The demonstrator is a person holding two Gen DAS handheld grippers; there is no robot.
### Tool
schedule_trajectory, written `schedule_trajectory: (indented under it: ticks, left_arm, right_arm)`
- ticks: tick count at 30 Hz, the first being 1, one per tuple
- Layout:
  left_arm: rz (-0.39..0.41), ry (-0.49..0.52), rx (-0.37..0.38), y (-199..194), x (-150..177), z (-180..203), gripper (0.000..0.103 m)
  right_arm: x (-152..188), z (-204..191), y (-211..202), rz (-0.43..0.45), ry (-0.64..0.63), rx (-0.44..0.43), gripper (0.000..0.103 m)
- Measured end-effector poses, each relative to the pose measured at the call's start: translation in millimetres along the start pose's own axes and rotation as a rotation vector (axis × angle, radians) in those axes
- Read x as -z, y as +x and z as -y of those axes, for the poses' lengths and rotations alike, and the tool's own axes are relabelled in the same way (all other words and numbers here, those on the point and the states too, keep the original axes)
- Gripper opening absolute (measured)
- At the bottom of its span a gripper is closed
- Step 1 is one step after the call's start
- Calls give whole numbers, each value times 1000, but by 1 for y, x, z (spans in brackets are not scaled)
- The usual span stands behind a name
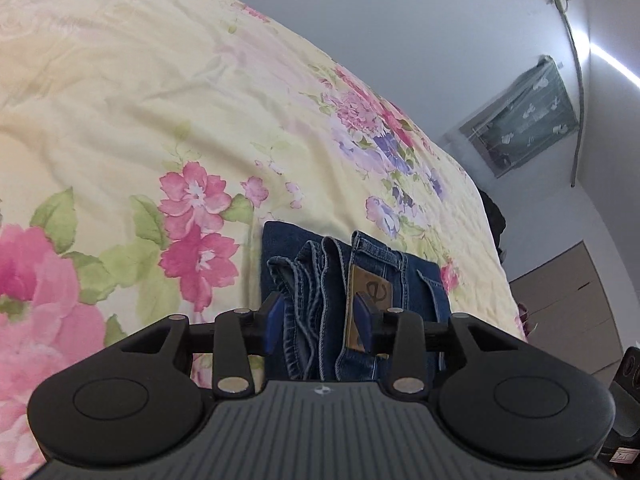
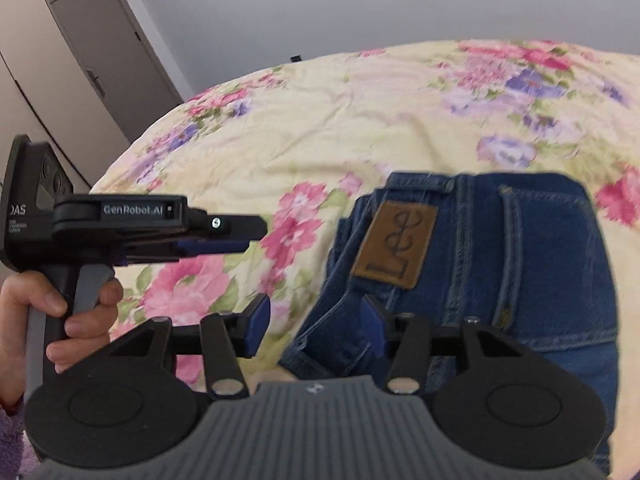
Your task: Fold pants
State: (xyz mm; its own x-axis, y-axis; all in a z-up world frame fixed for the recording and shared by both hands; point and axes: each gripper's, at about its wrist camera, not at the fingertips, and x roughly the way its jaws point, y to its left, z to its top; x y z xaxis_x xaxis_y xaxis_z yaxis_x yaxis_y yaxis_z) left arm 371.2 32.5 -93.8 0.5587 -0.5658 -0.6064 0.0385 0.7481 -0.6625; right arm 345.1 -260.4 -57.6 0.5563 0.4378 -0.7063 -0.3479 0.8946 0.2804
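Pants (image 2: 520, 260): lie as a compact denim bundle on the floral bed (image 1: 140, 120), waistband and brown leather patch (image 2: 394, 246) on top, hems and seams stacked along the 9 o'clock edge. Sit at 6 o'clock in the left wrist view and from centre toward 4 o'clock in the right wrist view.

Left gripper (image 1: 319, 316): fingers (image 1: 275, 318) parted, pinching nothing. Frames the denim layers in its own view, yet from the right wrist shows side-on at 9 o'clock, held in a hand (image 2: 60, 320), hovering over bare bedspread and clear of the bundle.

Right gripper (image 2: 314, 326): fingers (image 2: 256, 320) spread wide, empty; the 3 o'clock finger overlaps the bundle's near corner, the 9 o'clock finger over the bedspread. Cannot tell whether that finger touches cloth.

Step in hand, as judged: folding looks essentially done, release after the last fold, with both tools free of the cloth. Next move probably calls for drawing both tools back without snagging the loose hems at 9 o'clock, or for a light press toward 12 o'clock to flatten the puffed stack and square the uneven edges.

No container, basket or drawer visible, so nothing to report inside one.
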Motion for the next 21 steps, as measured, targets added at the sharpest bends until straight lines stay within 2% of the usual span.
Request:
schedule_trajectory:
  ticks: [1,2,4,7,10,13,16,17,21]
  left_arm:
    - [-4,-27,10,9,-2,-4,43]
    - [-10,-59,22,21,-4,-9,43]
    - [-21,-111,39,42,-7,-17,43]
    - [-39,-169,75,68,-12,-29,43]
    - [-61,-179,80,88,-18,-33,43]
    - [-49,-89,94,92,-28,-19,36]
    - [-44,10,197,81,-34,5,35]
    - [-45,36,208,78,-36,13,35]
    - [-75,100,89,75,-36,21,35]
  right_arm:
    - [-5,8,1,16,-13,44,41]
    - [-10,18,4,21,-16,73,28]
    - [-15,42,15,4,23,108,14]
    - [-12,71,30,-17,79,91,5]
    - [-1,84,46,-40,119,26,3]
    - [13,88,55,-36,125,-8,3]
    - [19,95,60,-32,164,-42,3]
    - [21,97,61,-32,179,-53,3]
    - [23,99,65,-36,206,-66,3]
